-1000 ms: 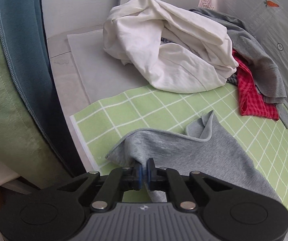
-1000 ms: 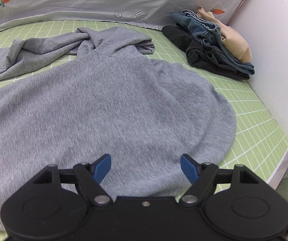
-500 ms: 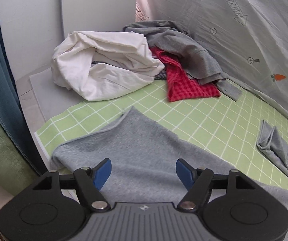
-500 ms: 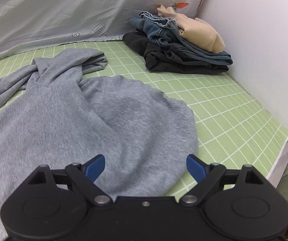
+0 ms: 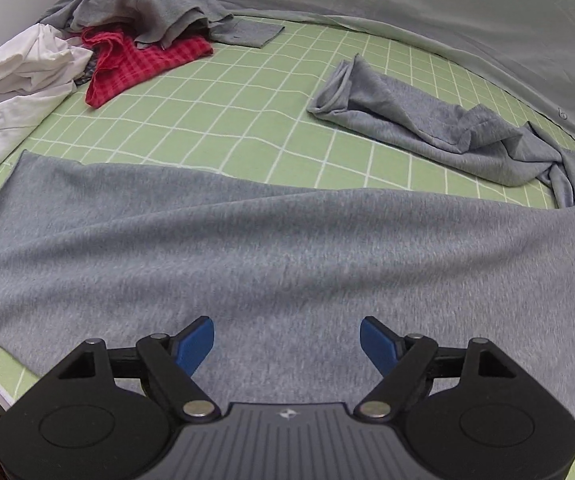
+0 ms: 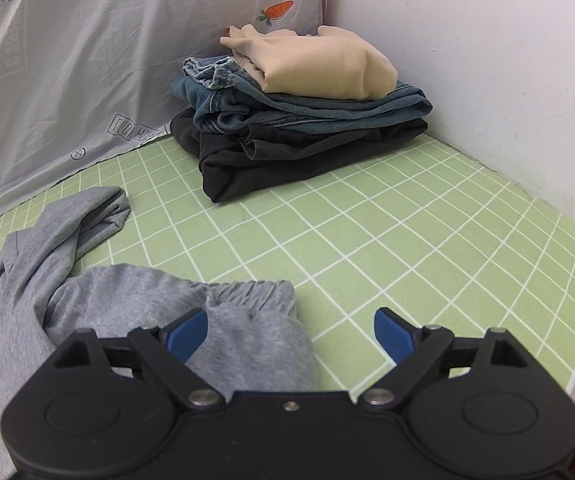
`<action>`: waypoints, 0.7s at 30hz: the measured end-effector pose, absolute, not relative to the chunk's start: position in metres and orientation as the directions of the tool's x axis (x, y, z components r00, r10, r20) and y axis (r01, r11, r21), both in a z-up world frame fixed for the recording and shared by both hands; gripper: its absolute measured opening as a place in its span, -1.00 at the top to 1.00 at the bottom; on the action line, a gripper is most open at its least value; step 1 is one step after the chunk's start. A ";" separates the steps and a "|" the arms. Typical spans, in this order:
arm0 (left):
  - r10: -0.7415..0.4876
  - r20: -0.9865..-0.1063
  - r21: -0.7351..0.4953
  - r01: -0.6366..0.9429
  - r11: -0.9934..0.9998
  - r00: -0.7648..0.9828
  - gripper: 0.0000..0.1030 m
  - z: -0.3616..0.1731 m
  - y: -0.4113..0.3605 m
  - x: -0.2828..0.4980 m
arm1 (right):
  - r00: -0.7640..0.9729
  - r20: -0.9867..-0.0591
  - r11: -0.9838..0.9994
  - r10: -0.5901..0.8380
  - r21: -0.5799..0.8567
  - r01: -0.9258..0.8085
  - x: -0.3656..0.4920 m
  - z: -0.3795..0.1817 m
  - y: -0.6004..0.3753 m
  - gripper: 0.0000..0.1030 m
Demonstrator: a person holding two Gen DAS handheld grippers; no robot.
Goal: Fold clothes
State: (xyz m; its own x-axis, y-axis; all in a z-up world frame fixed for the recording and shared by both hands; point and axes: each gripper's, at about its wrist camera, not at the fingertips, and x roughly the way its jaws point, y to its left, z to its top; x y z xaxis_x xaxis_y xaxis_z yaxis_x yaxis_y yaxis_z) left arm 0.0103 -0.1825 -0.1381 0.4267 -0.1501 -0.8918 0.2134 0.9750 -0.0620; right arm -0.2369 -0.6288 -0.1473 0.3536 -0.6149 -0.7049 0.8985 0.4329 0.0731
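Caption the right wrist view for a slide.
Open right gripper above the grey garment's edge on the green grid mat, folded clothes stack behind.

The spread grey knit sweatshirt (image 5: 271, 256) is motion-blurred across its body, and its near hem runs out of sight behind the left gripper's black housing. Left of the sweatshirt, the crumpled white cotton garment (image 5: 15, 92) is cut by the frame edge. The printed lettering on the pale grey carrot-print sheet (image 6: 87, 60) behind the sweatshirt is too distorted to read.
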 end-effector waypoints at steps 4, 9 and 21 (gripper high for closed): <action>-0.131 -0.907 -0.060 0.187 0.981 0.400 -0.61 -0.149 -0.205 0.017 | 0.401 -0.722 0.440 -0.563 0.149 0.886 -0.233 -0.157 -0.661 -0.72; -0.074 -0.921 0.004 0.199 0.980 0.382 -0.84 -0.157 -0.225 0.020 | 0.426 -0.773 0.467 -0.471 0.191 0.863 -0.222 -0.173 -0.687 -0.46; -0.051 -0.940 0.010 0.178 0.984 0.336 -1.00 -0.161 -0.232 0.026 | 0.453 -0.800 0.480 -0.393 0.242 0.843 -0.222 -0.176 -0.671 -0.47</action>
